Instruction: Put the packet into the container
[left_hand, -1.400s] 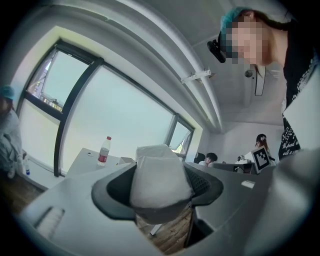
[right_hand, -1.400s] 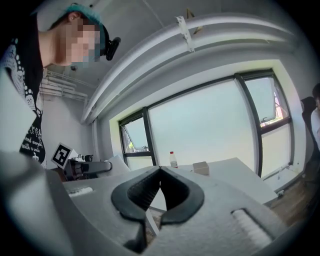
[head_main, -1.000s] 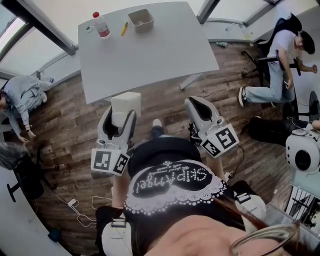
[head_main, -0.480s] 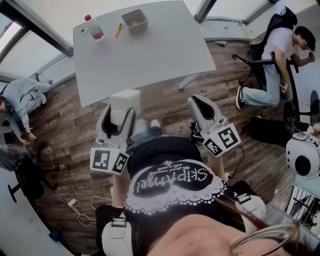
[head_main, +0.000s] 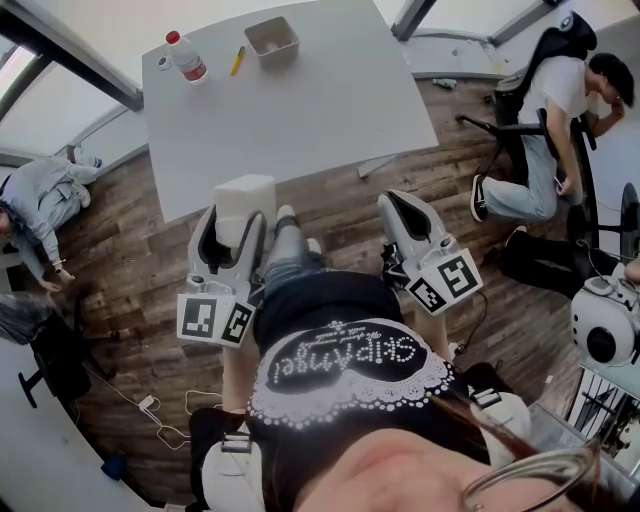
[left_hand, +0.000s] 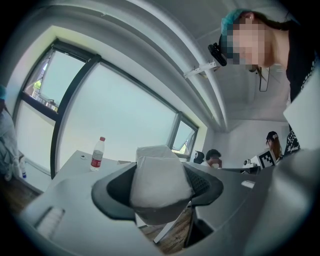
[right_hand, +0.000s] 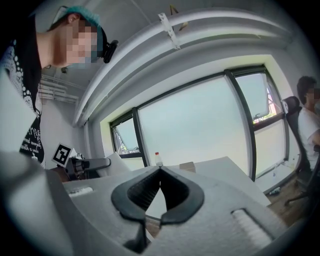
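One grey table (head_main: 300, 110) with container (head_main: 271, 40), possibly a pencil (head_main: 237, 62); wood-plank floor (head_main: 140, 262)

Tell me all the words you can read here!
Nothing reads clearly.
Black shirt: sparkly upside-down lettering, too unclear to read.
Bottle: red label, print too small to read.
Marker cubes: black-and-white square patterns, no words.

Left gripper (head_main: 238, 225) level, clamping packet (head_main: 245, 195); right gripper (head_main: 400, 205) level, fingers (right_hand: 140, 193) together.
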